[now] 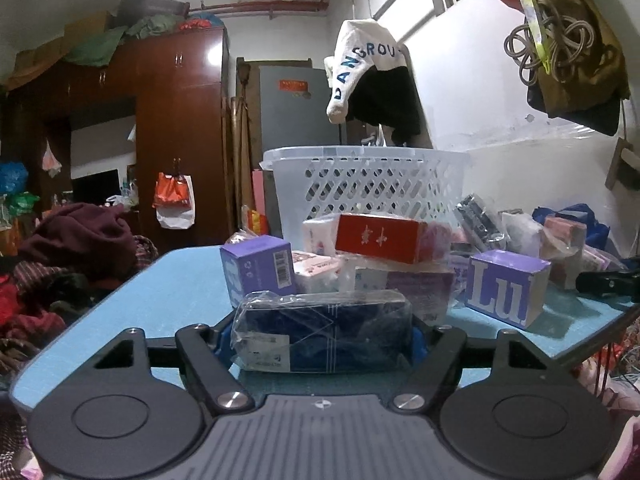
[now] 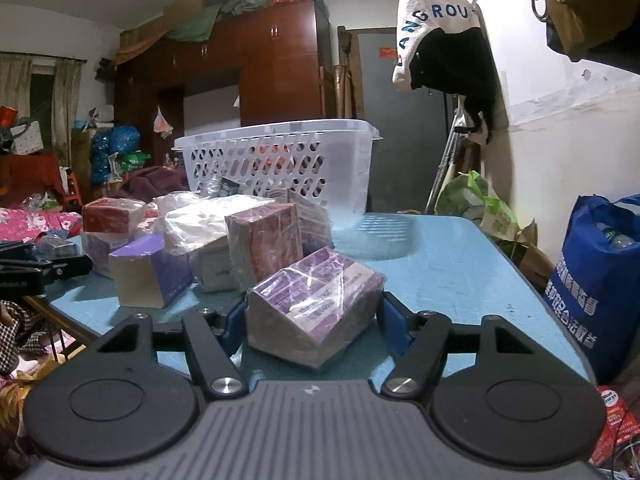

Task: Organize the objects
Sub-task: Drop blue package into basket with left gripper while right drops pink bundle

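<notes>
My left gripper [image 1: 322, 336] is shut on a dark blue box wrapped in clear plastic [image 1: 326, 330], low over the blue table [image 1: 188, 284]. My right gripper [image 2: 310, 322] is shut on a purple plastic-wrapped box [image 2: 316, 304], tilted, just above the table [image 2: 448, 264]. A pile of boxes lies behind: a red box [image 1: 380, 238], a purple box [image 1: 258, 270], a purple "Lu" box [image 1: 506, 286]. In the right wrist view the pile holds a red box [image 2: 114, 214] and a brown-red wrapped box [image 2: 266, 242]. A white plastic laundry basket [image 1: 368, 184] stands at the table's far end; it also shows in the right wrist view [image 2: 280, 160].
Clothes [image 1: 76, 240] are heaped left of the table. A blue shopping bag [image 2: 600, 280] stands right of the table. A white and black garment [image 1: 372, 76] hangs on the wall above the basket. The other gripper's black tip [image 1: 608, 282] shows at the right edge.
</notes>
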Tool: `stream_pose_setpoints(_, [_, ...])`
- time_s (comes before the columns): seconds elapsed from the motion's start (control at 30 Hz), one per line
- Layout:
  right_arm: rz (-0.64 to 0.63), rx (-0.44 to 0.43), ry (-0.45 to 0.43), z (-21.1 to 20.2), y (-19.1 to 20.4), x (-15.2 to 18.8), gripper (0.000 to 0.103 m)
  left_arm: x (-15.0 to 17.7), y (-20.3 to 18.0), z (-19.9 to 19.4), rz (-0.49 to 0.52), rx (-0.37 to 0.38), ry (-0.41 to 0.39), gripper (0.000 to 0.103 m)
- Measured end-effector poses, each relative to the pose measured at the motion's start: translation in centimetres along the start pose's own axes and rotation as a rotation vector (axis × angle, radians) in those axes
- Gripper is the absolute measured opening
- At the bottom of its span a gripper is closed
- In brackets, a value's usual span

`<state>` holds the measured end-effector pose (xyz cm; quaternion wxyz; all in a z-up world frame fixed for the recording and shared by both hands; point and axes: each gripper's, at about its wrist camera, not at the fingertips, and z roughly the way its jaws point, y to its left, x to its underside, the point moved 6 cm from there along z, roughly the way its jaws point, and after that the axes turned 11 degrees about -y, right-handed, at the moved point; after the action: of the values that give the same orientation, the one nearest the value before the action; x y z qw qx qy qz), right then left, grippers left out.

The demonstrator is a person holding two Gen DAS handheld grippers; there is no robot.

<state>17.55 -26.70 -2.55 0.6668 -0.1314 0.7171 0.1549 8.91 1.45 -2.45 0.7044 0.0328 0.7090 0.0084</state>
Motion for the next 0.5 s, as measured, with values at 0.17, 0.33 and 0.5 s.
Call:
stream_pose_setpoints(0.17, [0.015, 0.015, -0.015, -0.5, -0.7, -0.6, 0.070, -0.7, 1.1, -0.5, -0.012, -0.008, -0.017, 0.078])
stream_pose_setpoints(0.33, [0.034, 0.011, -0.041, -1.4, -1.0, -1.7, 0.070, -1.7, 1.6, -1.0, -0.025, -0.012, -0.029, 0.078])
stream_pose_setpoints(0.5, [0.028, 0.012, -0.079, -1.6, -1.2, -4.0, 0.070, -2.6, 2.1, -0.8, -0.050, -0.010, -0.036, 0.078])
